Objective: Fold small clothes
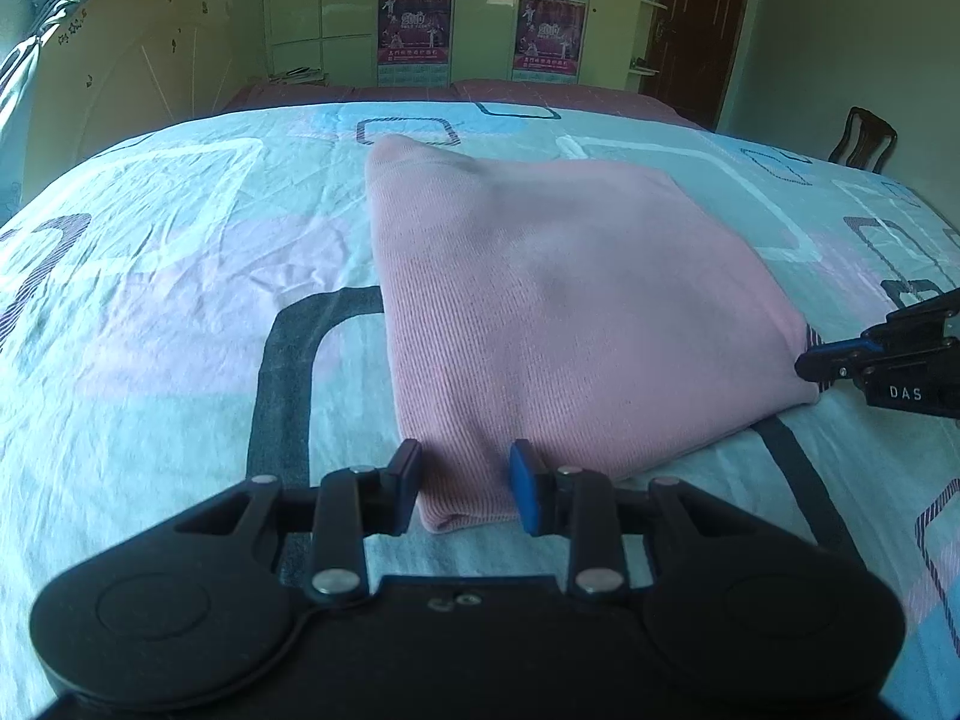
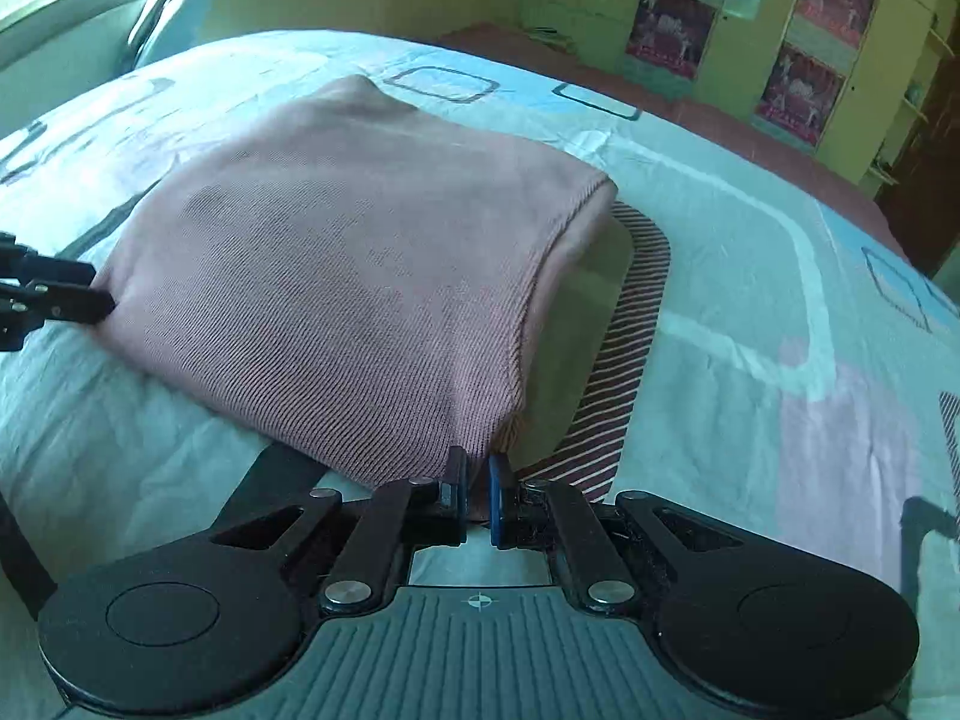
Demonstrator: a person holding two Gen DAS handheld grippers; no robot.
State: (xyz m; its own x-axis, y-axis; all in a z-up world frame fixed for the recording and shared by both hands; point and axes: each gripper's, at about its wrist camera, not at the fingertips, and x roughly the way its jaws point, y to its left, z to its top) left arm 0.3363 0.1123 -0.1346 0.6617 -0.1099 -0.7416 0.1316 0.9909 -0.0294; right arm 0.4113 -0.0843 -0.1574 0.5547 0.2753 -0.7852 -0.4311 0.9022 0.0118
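Left gripper (image 1: 465,495): clamps the near corner of the pink ribbed knit garment (image 1: 558,300), lower centre.
Right gripper (image 2: 477,498): pinches the other near corner, likely keeping the fold's edge taut.
Garment: folded on the patterned bedsheet (image 1: 150,276), mid-frame.

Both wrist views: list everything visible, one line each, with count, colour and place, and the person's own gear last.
Folded pink ribbed knit garment: one, pink, lying mid-bed, near corners at the grippers.
Patterned bed sheet: one, pale blue and pink with dark and white rounded squares, covering the bed.
Wall posters: four in two columns, magenta, on the pale cupboard doors behind the bed.
Dark wooden door: one, brown, far right corner.
Dark wooden chair: one, brown, beyond the bed's right edge.
Left gripper: one, black with one blue pad, jaws partly apart around the garment's near left corner.
Right gripper: one, black with one blue pad, shut on the garment's near right corner.
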